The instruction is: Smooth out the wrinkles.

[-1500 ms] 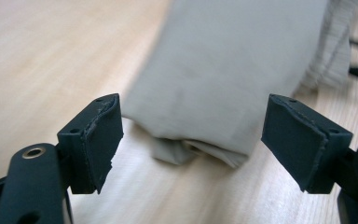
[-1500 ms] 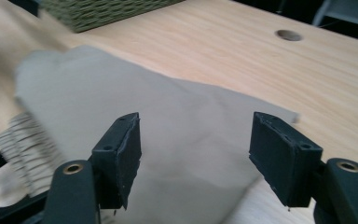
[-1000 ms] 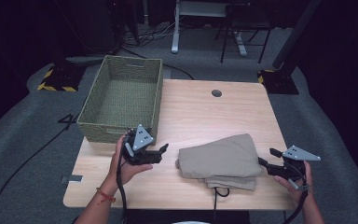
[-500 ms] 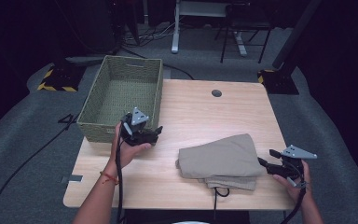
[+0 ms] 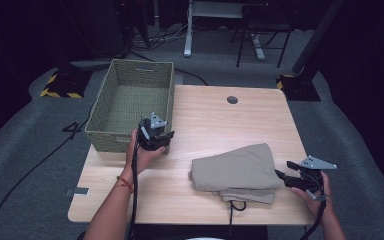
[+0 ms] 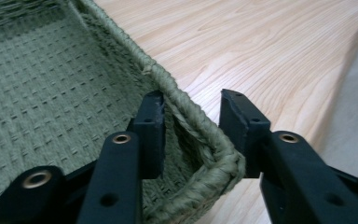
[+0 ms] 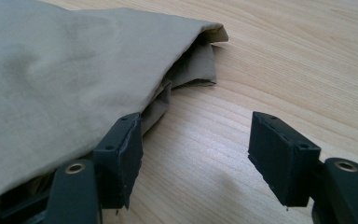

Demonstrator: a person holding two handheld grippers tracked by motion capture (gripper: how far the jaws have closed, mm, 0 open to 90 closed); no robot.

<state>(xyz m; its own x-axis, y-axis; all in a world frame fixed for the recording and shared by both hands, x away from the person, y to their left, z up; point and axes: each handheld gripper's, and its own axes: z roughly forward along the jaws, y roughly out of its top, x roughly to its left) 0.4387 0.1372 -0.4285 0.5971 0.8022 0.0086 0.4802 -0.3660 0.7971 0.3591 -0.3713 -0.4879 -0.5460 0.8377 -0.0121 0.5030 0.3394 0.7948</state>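
Baskets (image 5: 130, 102): 1 | cloths (image 5: 237, 167): 1 | left gripper (image 6: 191, 121) astride rim, unclosed | right gripper (image 7: 196, 149) wide, empty

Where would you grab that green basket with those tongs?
Probably at the rim of the basket, near its corner facing the cloth. The thick braided edge stands upright, so one jaw fits inside and one outside. The left tongs straddle it just so, open, coming from above.
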